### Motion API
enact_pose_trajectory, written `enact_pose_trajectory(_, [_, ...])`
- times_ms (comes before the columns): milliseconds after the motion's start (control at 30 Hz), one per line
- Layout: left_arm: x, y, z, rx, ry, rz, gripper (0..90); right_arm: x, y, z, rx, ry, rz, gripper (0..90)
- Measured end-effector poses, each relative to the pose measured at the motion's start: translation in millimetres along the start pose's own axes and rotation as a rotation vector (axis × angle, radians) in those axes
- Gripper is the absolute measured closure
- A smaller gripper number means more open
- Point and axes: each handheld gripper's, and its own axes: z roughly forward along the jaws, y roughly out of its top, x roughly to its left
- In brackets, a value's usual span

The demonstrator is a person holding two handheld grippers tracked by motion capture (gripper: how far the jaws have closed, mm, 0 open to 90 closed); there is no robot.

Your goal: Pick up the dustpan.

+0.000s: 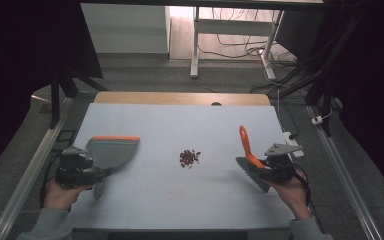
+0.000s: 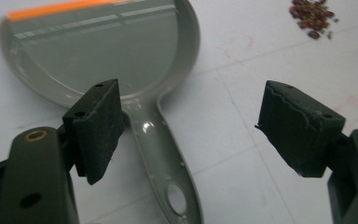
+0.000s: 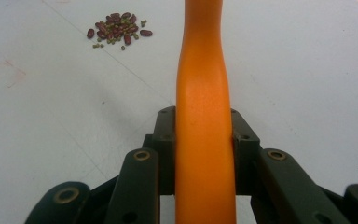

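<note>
Orange plastic brush handle [image 3: 204, 140], rising from grey bristles, is clamped between the 2 black jaws of the right gripper [image 1: 272, 167] at the right of the pale blue table [image 1: 180, 130]. At the left, the grey plastic dustpan with an orange lip [image 1: 111, 150] lies flat; the left gripper [image 2: 209, 126] stands wide open, its jaws astride the dustpan's handle without pressing it. A small heap of dark red beans [image 1: 189, 158] lies between both tools, mid-table.
</note>
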Motion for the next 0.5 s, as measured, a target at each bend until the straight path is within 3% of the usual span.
enact_pose_trajectory(67, [3.5, -1.7, 2.6, 0.023, -0.019, -0.014, 21.5, 0.2, -0.3, 0.7, 0.004, 0.000, -0.002, 70.2])
enact_pose_trajectory(333, [15.8, -8.0, 17.4, 0.059, 0.015, -0.076, 20.7, 1.2, 0.7, -1.0, -0.005, 0.000, -0.007, 70.2])
enact_pose_trajectory(500, [21.7, -11.7, 33.8, 0.079, -0.027, -0.119, 20.8, 1.0, 1.3, -2.6, -0.011, -0.002, -0.006, 70.2])
